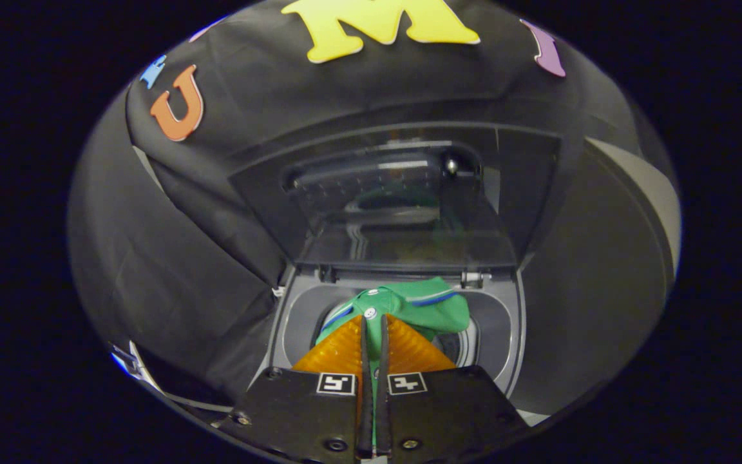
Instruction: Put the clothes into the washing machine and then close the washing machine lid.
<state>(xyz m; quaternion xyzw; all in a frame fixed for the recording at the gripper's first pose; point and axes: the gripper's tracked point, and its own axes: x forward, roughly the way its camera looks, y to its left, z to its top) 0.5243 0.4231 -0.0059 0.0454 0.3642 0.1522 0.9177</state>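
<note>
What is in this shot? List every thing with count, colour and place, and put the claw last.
washing machine: one, grey top-loader, beyond the claw, tub opening facing up.
lid: one, dark with a see-through window, raised upright behind the opening.
green shirt: one, green with blue and white trim and a white button, hanging over the tub opening just ahead of the fingers, a fold running back between them.
booth wall: one, black cloth, behind and around the machine.
claw: one, both fingers nearly together and pressing on the fold of the shirt.
</note>
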